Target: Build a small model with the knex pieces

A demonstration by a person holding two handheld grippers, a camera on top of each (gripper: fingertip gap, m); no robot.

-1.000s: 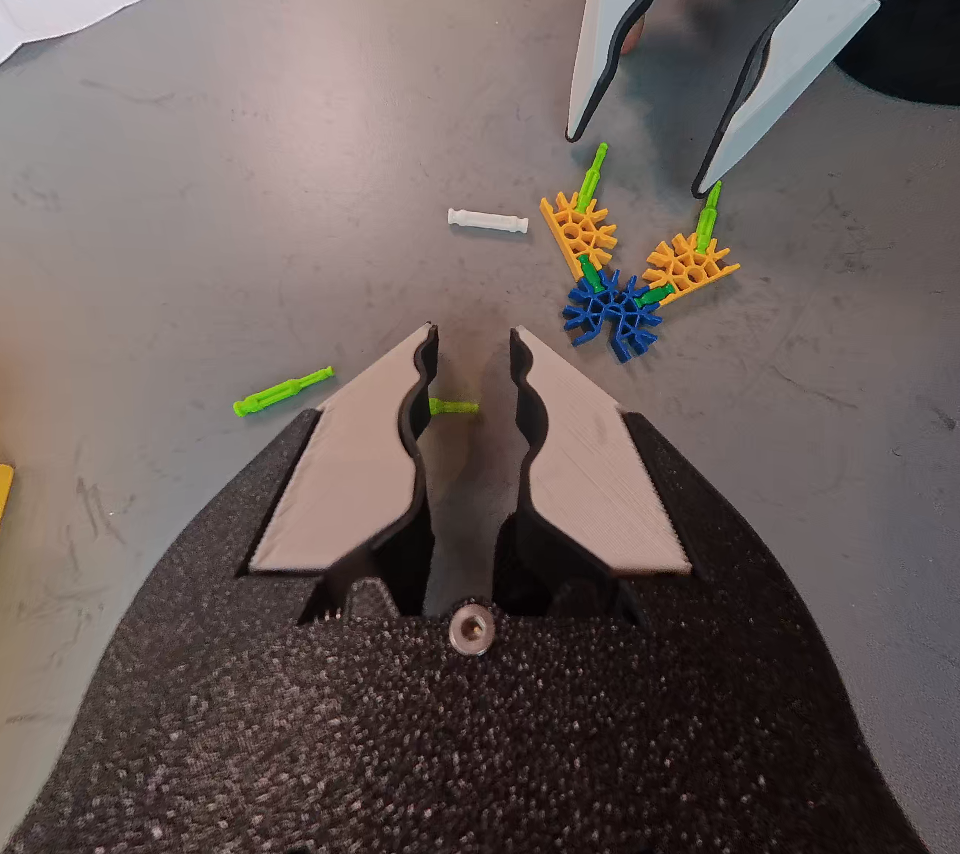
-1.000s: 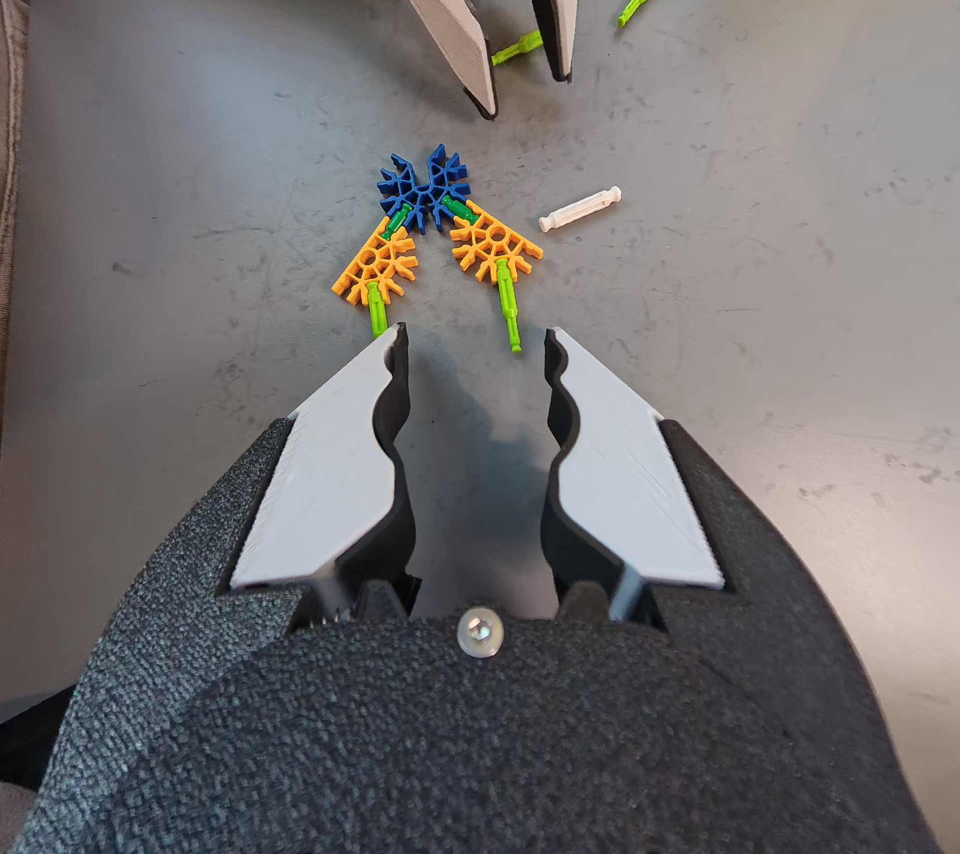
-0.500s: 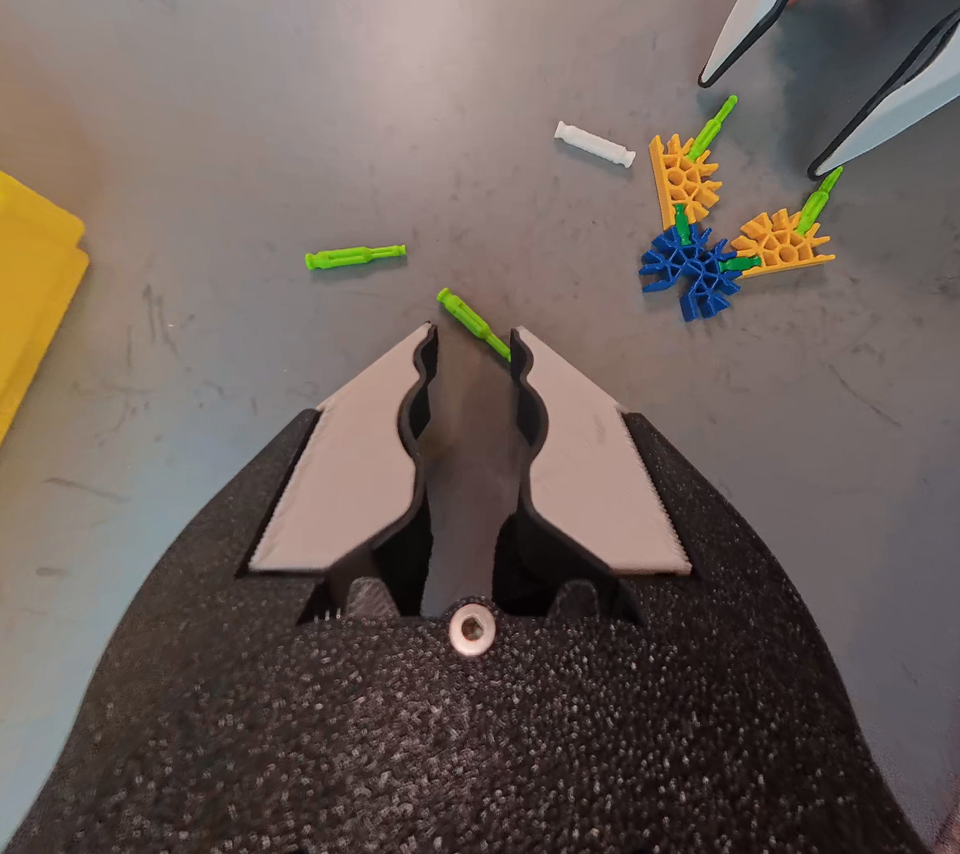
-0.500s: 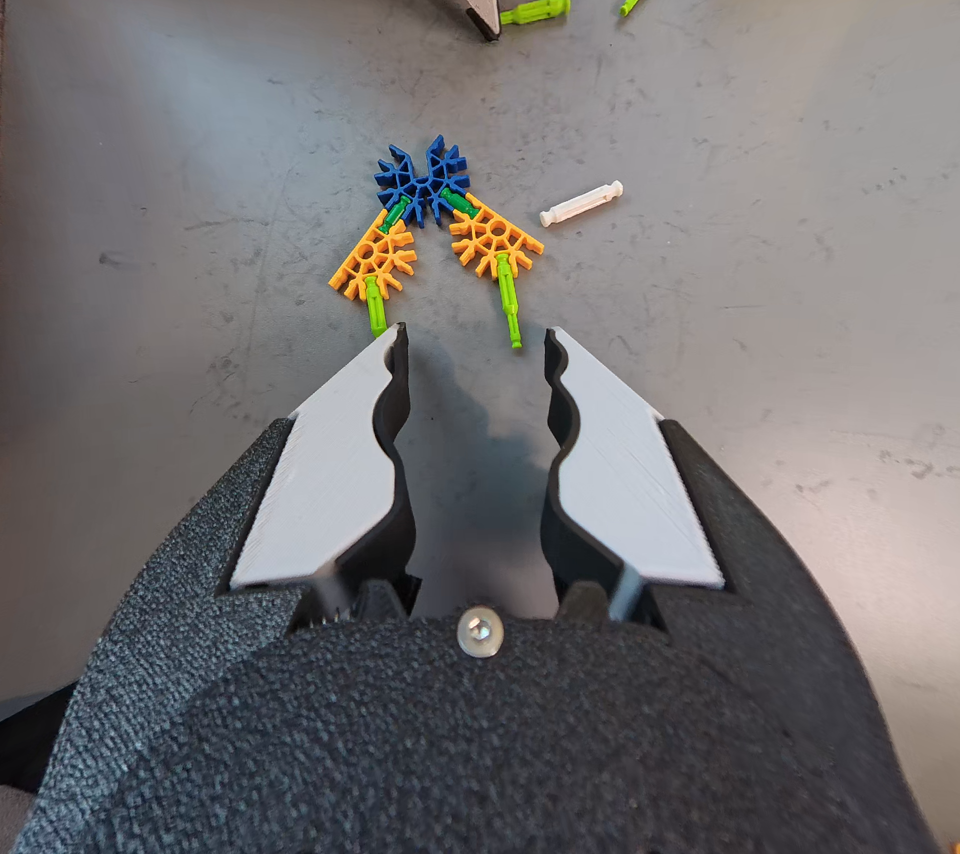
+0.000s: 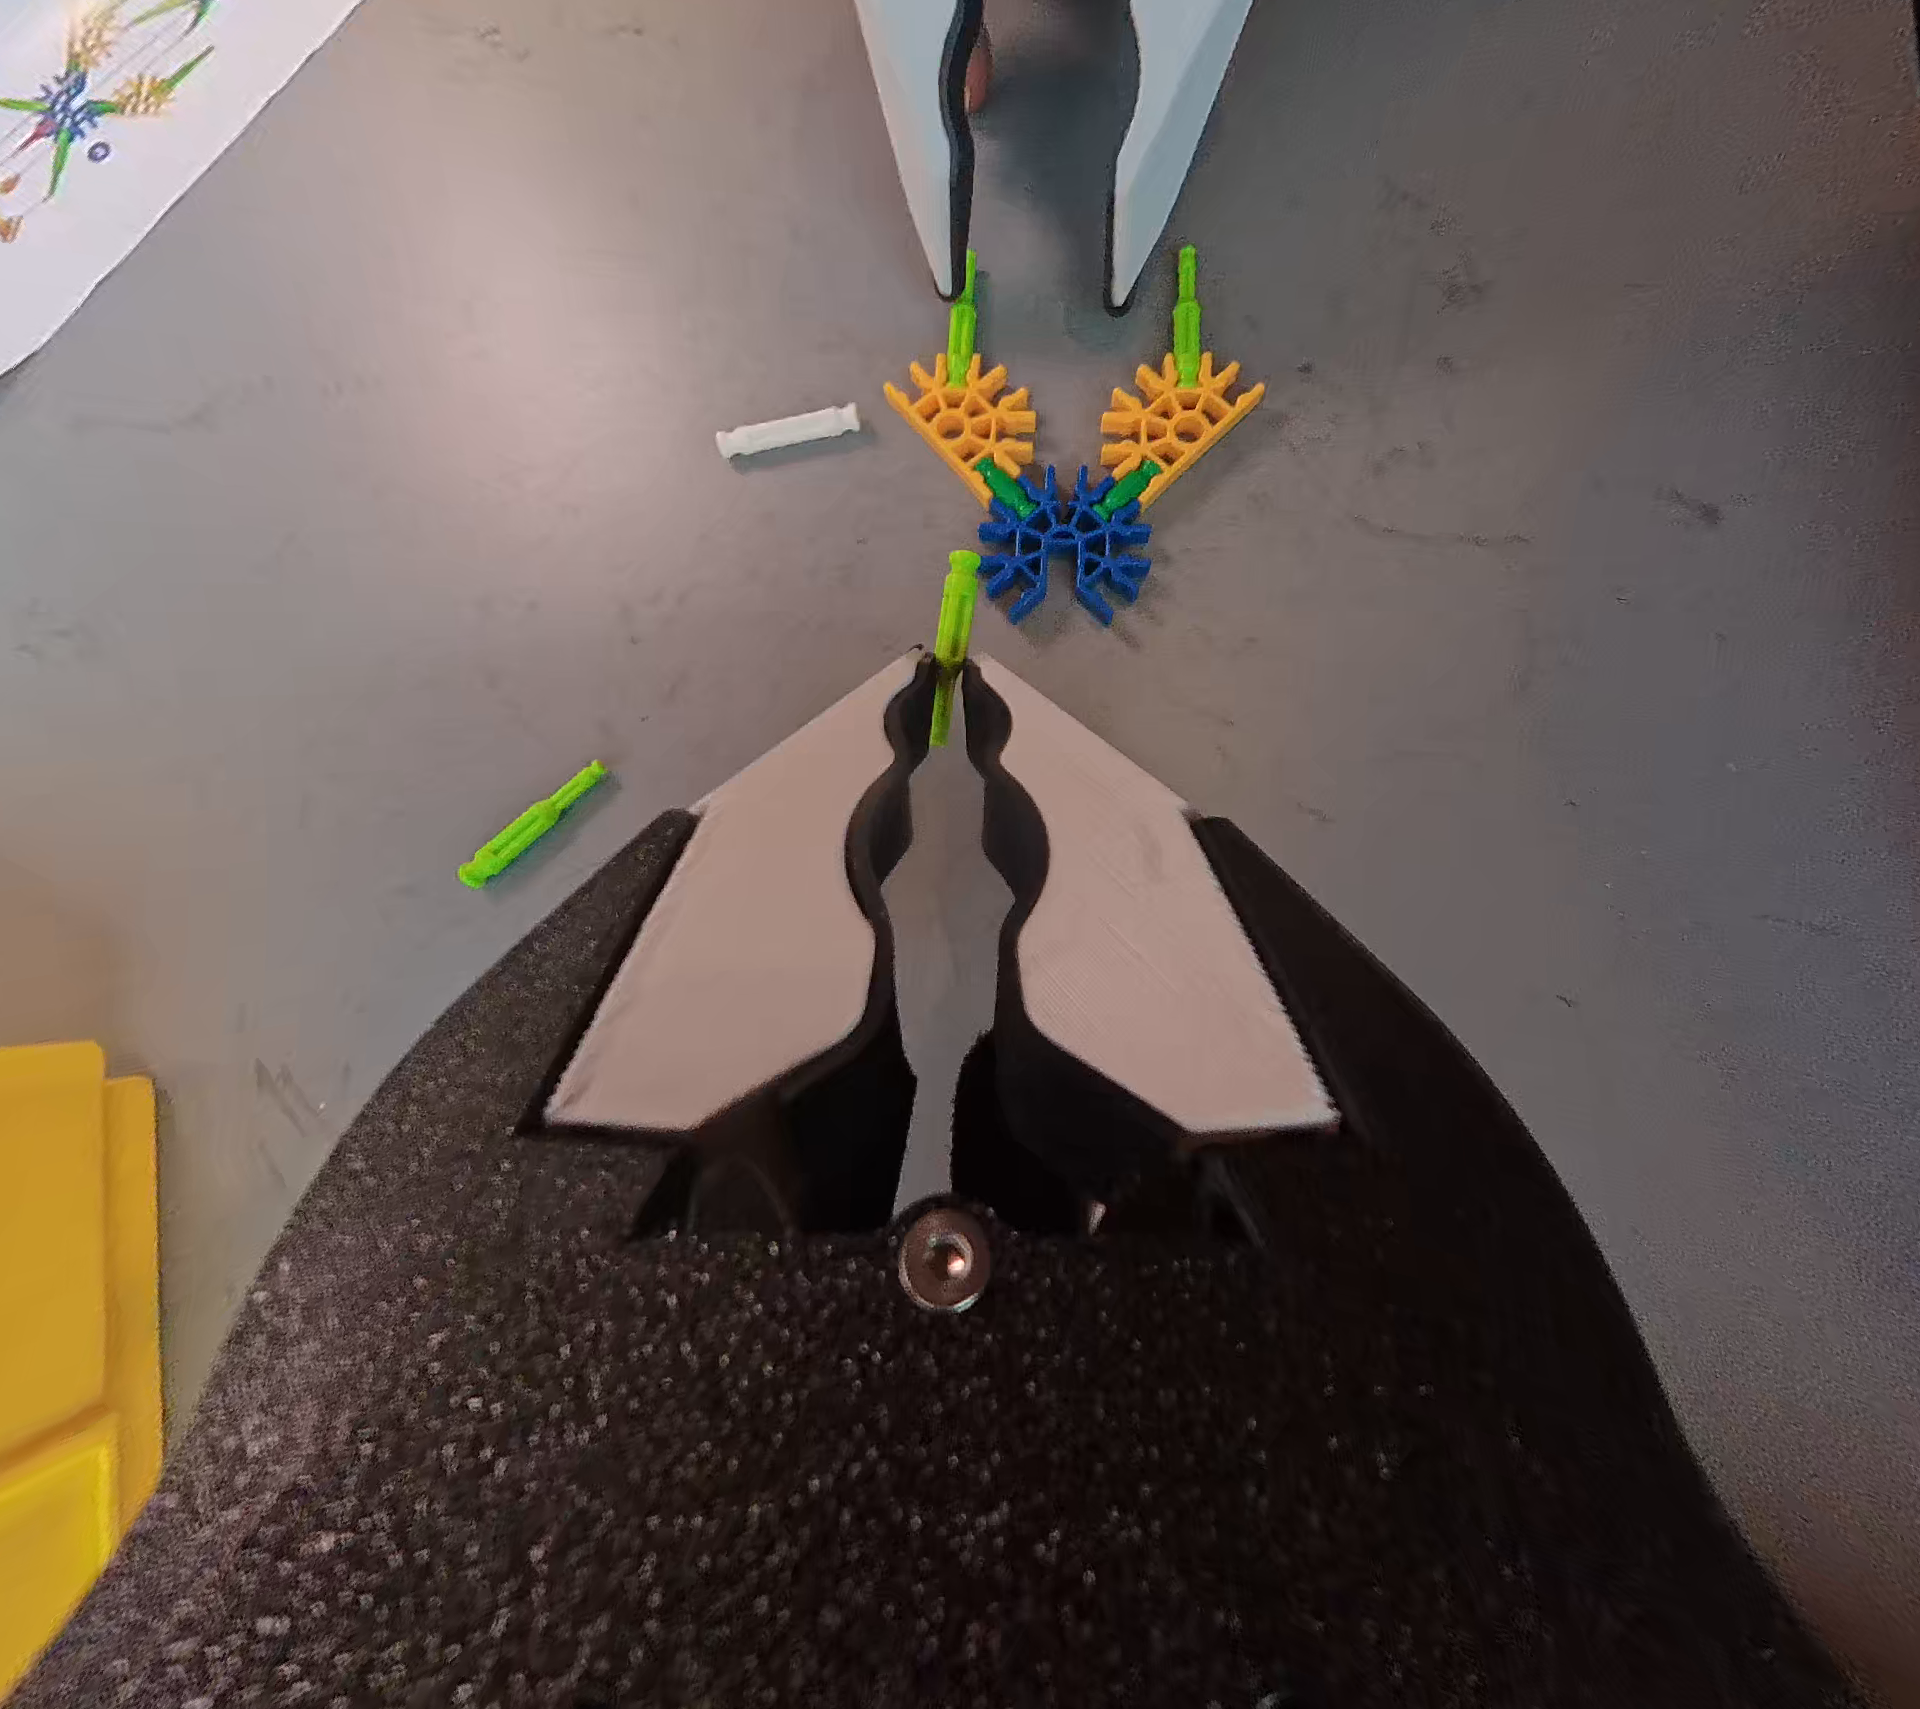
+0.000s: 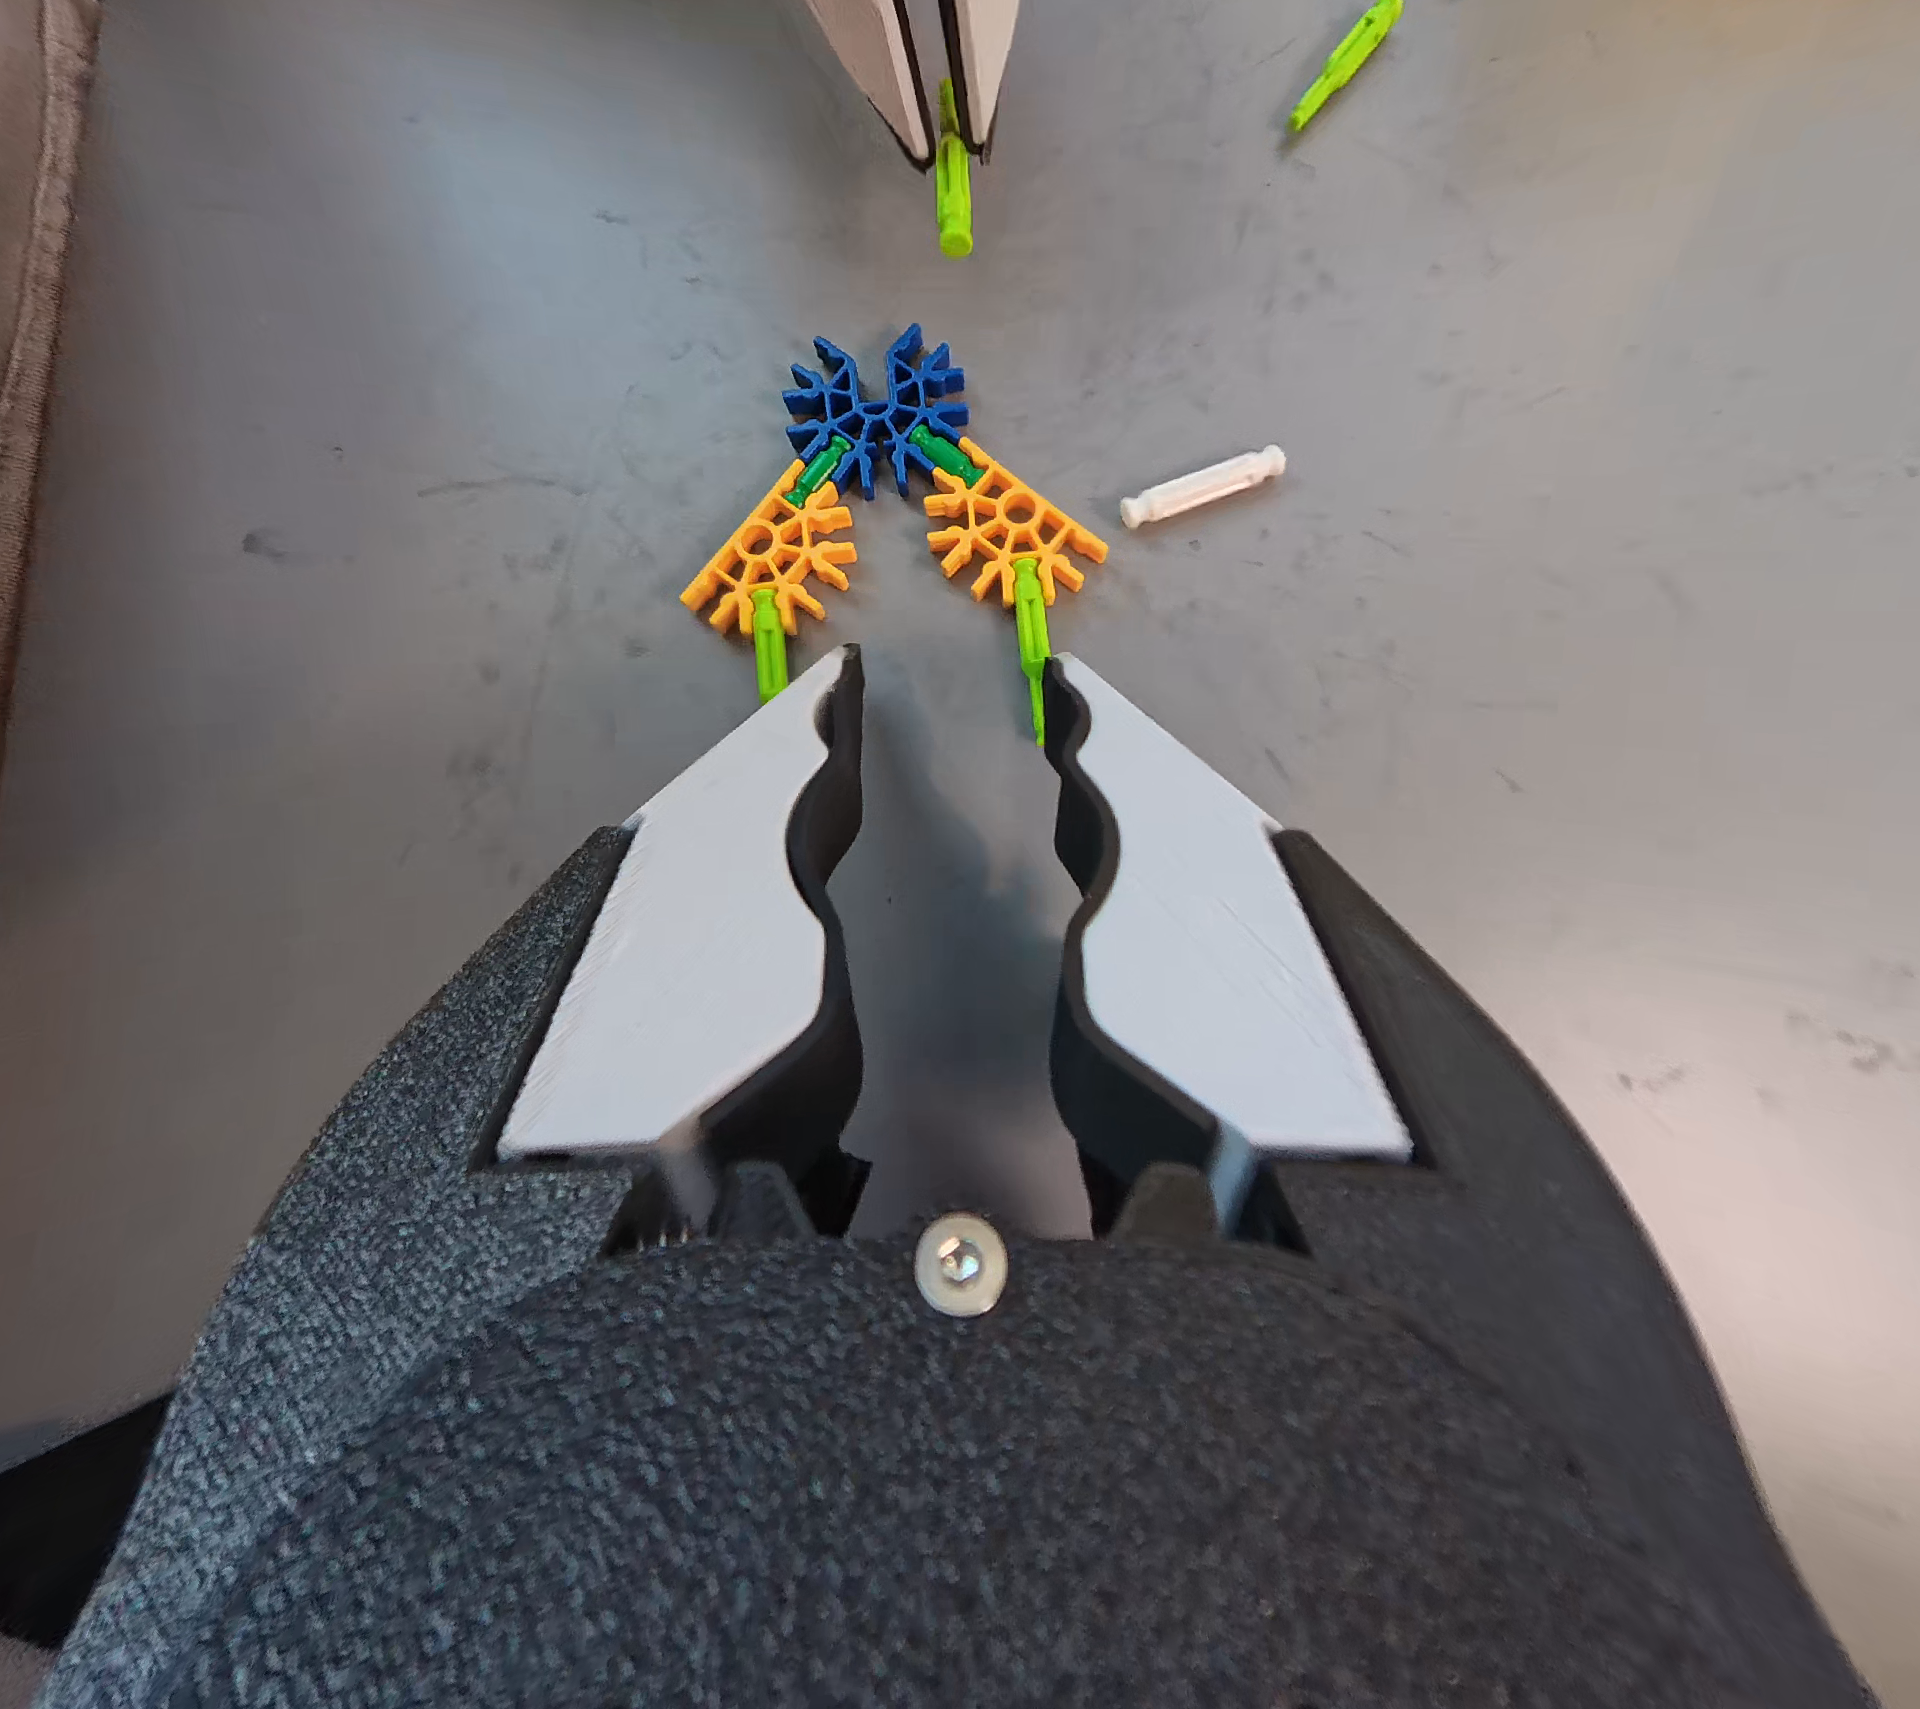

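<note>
**Left wrist view.** Your left claw (image 5: 943,662) is closed almost fully on a light green rod (image 5: 954,620). It grips the rod near its rear end, and the head sticks forward, just short of the blue connector (image 5: 1065,542). Half a second ago this rod lay loose on the worktop (image 5: 1558,620) in front of slightly parted fingers; it is now gripped. The blue connector is joined by short dark green pegs to two orange connectors (image 5: 966,423) (image 5: 1179,418), and the whole assembly lies flat in the middle of the worktop. A white rod (image 5: 790,433) lies just beside the nearer orange piece. A second loose green rod (image 5: 532,828) lies to the left of your claw. A printed sheet (image 5: 156,49) lies at the far left, and a yellow object (image 5: 62,1244) sits at the near left edge. Your right claw (image 5: 1034,298) stands opposite, empty.

**Right wrist view.** Your right claw (image 6: 951,672) is parted moderately and holds nothing. Its tips are at the ends of the two green stubs (image 6: 769,651) (image 6: 1031,620) that stick out of the orange connectors. Whether they touch the stubs cannot be told. Beyond the assembly, the left claw (image 6: 951,147) points its held rod (image 6: 954,205) at the blue connector (image 6: 878,412), near it but clearly apart. The right claw has moved closer to the stubs than it was a second ago.
</note>
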